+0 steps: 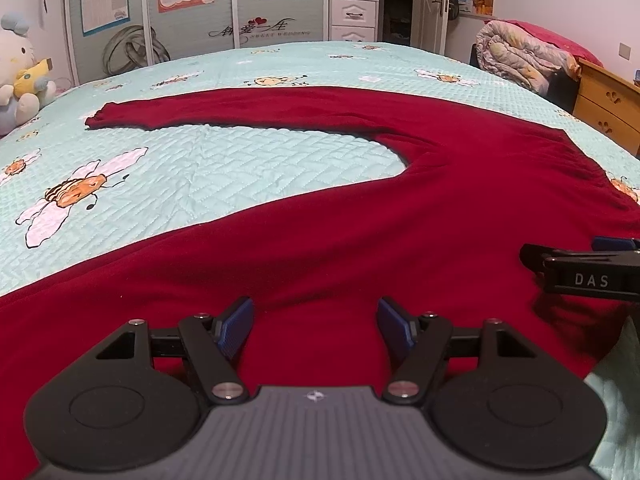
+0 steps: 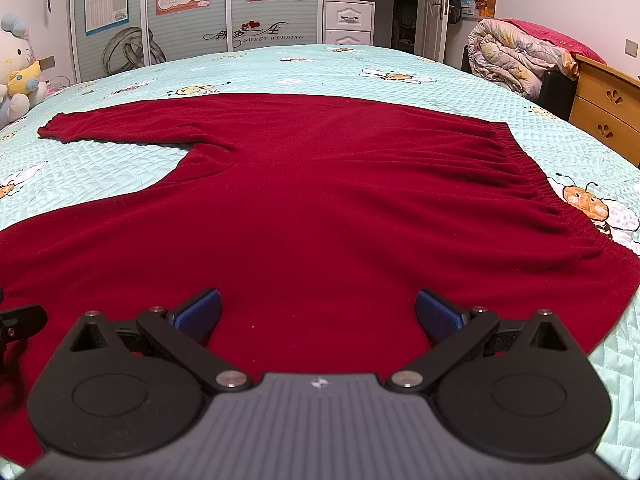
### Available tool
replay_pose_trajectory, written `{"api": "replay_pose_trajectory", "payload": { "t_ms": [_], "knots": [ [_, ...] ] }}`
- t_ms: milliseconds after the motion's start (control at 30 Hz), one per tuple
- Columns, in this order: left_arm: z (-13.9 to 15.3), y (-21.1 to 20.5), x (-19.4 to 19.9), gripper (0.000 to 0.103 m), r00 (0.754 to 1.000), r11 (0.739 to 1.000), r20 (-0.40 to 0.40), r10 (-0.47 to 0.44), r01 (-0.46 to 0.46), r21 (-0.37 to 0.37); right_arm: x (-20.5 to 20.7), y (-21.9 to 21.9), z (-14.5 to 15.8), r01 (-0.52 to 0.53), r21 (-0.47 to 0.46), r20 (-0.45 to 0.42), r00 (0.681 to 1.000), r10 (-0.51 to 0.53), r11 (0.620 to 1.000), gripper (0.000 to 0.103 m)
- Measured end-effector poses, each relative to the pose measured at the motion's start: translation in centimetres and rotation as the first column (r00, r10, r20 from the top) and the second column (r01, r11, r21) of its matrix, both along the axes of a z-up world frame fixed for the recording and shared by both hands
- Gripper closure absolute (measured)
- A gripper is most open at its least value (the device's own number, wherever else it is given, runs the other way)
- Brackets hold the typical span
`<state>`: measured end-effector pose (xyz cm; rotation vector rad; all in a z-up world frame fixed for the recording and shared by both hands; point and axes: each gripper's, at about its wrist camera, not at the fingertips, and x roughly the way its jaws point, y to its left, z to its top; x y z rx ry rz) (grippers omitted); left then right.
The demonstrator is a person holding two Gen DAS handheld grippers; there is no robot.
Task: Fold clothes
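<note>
- A pair of soft dark red trousers (image 2: pixel 320 200) with a stretchy waistband (image 2: pixel 532 176) lay flat on the pale green quilted bed cover (image 1: pixel 200 168).
- The left gripper (image 1: pixel 316 326) was spread wide over the near leg, holding nothing.
- The right gripper (image 2: pixel 318 314) was wide and empty too.
- A good fold probably meant pinching the near edge with both, then lifting it evenly over the far leg (image 1: pixel 132 114).

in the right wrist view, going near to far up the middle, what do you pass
right gripper with jaws open → red trousers lying flat → bare blue bedspread → wardrobe doors with posters
</note>
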<state>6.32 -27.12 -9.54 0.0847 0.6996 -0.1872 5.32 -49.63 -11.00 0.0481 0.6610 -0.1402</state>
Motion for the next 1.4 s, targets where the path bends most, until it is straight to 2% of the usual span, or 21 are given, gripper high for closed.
{"api": "replay_pose_trajectory", "payload": {
  "t_ms": [333,500,600,700,767,833,933,1000,1067,1133,1167,1200,1267,1400],
  "knots": [
    [0.1,-0.3,0.1,0.03,1.0,1.0,-0.006,0.007,-0.007,0.018,0.1,-0.1,0.0,0.0,-0.002,0.0,1.0,0.0,1.0,0.001],
    [1.2,-0.4,0.6,0.032,0.999,1.0,-0.048,0.021,-0.02,0.016,0.1,-0.4,0.3,-0.003,0.013,-0.006,1.0,0.003,1.0,0.001],
    [2.8,-0.2,0.1,0.033,1.0,0.999,-0.02,0.02,-0.02,-0.028,-1.3,-2.3,1.1,-0.003,0.169,0.041,0.999,-0.004,0.986,0.001],
    [4.6,-0.5,0.1,0.032,1.0,0.999,0.027,-0.014,0.015,-0.049,-3.6,-5.8,1.9,0.032,0.389,0.084,0.994,-0.07,0.921,0.001],
    [5.9,-0.9,0.8,0.032,0.999,0.997,0.033,-0.04,0.042,-0.071,-4.5,-8.3,1.6,0.052,0.524,0.07,0.992,-0.103,0.85,0.001],
    [6.7,-1.7,1.9,0.031,0.995,0.992,0.029,-0.09,0.093,-0.089,-5.3,-10.9,1.3,0.07,0.646,0.045,0.991,-0.13,0.76,0.001],
    [7.4,-3.6,3.5,0.031,0.984,0.979,0.027,-0.179,0.18,-0.093,-5.0,-13.3,1.4,0.113,0.726,0.001,0.986,-0.165,0.679,0.001],
    [7.0,-4.9,4.7,0.031,0.974,0.969,0.007,-0.227,0.226,-0.096,-4.5,-14.4,1.4,0.151,0.781,-0.029,0.978,-0.206,0.606,0.001],
    [5.4,-5.6,6.4,0.031,0.973,0.971,-0.067,-0.222,0.215,-0.103,-4.2,-15.0,0.6,0.175,0.847,-0.057,0.969,-0.242,0.502,0.001],
    [3.1,-5.5,7.8,0.04,0.973,0.984,-0.157,-0.168,0.154,-0.092,-4.2,-15.2,-0.8,0.138,0.914,-0.042,0.967,-0.251,0.382,0.001],
    [1.8,-5.2,8.3,0.042,0.971,0.989,-0.199,-0.136,0.121,-0.086,-4.3,-15.1,-1.2,0.1,0.933,-0.014,0.97,-0.243,0.347,0.001],
    [1.6,-4.9,8.1,0.04,0.972,0.989,-0.192,-0.135,0.119,-0.09,-4.4,-15.0,-1.6,0.061,0.946,0.015,0.972,-0.233,0.317,0.001],
    [1.4,-4.3,7.5,0.04,0.977,0.986,-0.158,-0.145,0.13,-0.101,-4.2,-14.8,-1.6,0.007,0.953,0.056,0.979,-0.197,0.301,0.001],
    [3.4,-3.2,7.7,0.043,0.985,0.98,-0.123,-0.121,0.098,-0.176,-1.9,-15.3,-0.7,-0.024,0.933,0.083,0.985,-0.149,0.359,0.001]
  ]
}}
